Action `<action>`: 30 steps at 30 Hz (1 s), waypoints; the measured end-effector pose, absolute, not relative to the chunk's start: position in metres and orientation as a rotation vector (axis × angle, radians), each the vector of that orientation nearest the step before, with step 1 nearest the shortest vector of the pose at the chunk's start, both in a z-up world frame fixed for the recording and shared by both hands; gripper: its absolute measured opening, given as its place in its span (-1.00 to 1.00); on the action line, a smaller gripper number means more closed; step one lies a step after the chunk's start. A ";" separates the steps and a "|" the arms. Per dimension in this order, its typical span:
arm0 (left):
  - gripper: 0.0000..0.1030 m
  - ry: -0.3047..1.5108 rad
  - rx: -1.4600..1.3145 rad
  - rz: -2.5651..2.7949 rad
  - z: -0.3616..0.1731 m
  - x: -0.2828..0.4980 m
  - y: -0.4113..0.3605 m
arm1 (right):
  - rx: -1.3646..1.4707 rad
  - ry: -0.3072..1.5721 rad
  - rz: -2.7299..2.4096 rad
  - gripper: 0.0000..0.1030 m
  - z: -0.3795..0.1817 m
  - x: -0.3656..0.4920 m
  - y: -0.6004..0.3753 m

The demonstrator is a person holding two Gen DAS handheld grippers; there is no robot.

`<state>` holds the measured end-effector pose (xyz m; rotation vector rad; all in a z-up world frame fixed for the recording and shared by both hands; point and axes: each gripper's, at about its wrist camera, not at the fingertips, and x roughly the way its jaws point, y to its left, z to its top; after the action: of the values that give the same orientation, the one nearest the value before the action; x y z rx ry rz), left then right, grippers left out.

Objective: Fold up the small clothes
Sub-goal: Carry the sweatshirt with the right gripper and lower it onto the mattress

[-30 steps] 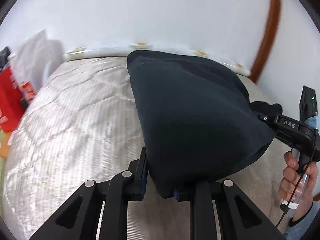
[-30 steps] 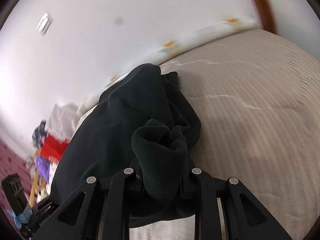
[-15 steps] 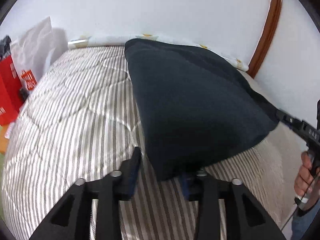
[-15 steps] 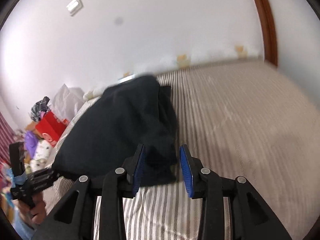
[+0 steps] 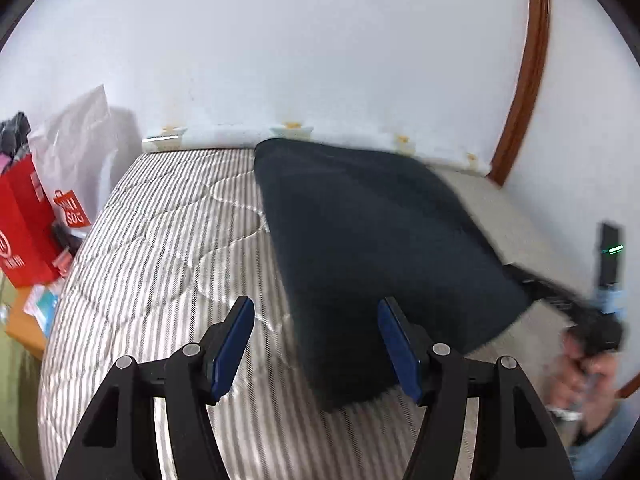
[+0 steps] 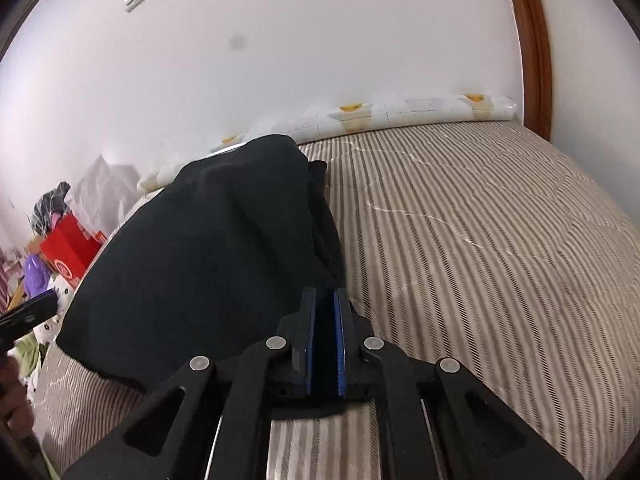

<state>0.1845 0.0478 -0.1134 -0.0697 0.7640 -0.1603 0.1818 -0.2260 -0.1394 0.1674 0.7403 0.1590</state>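
Observation:
A dark navy garment (image 5: 372, 240) lies folded on the striped bed (image 5: 160, 232). My left gripper (image 5: 316, 340) hovers at its near corner with its jaws opening. That corner sits between the blue pads (image 5: 236, 344), but they do not press on it. In the right wrist view the garment (image 5: 208, 248) spreads to the left of my right gripper (image 6: 324, 312), which is shut with nothing visible between its pads. The garment's edge lies just beyond its tips. The right gripper (image 5: 560, 300) also shows blurred at the garment's right corner in the left wrist view, held by a hand (image 5: 592, 368).
Red shopping bags (image 5: 24, 232) and a white plastic bag (image 5: 76, 148) stand off the bed's left side. A rolled white mat (image 6: 420, 112) lies along the wall. A brown door frame (image 6: 532, 40) rises at the right. Bare striped bed (image 6: 480, 240) stretches right of the garment.
Both grippers have let go of the garment, which has dropped flat onto the bed. The left jaws spread wider. The right jaws opened, drew back off the cloth and closed empty.

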 end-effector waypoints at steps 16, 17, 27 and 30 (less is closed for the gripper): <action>0.34 0.887 -0.080 -0.207 -0.135 0.213 0.052 | 0.254 0.938 0.292 -0.89 -0.147 0.283 -0.210; 0.34 0.888 -0.083 -0.205 -0.135 0.215 0.052 | 0.273 0.919 0.312 -0.88 -0.144 0.285 -0.214; 0.35 0.882 -0.099 -0.207 -0.131 0.218 0.051 | 0.227 0.845 0.260 -0.78 -0.118 0.259 -0.234; 0.35 0.871 -0.081 -0.183 -0.125 0.224 0.052 | 0.164 0.837 0.241 -0.77 -0.101 0.266 -0.225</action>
<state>0.2235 0.0521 -0.1246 -0.0815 0.8714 -0.1830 0.2658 -0.2254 -0.1006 0.1644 0.8371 0.2413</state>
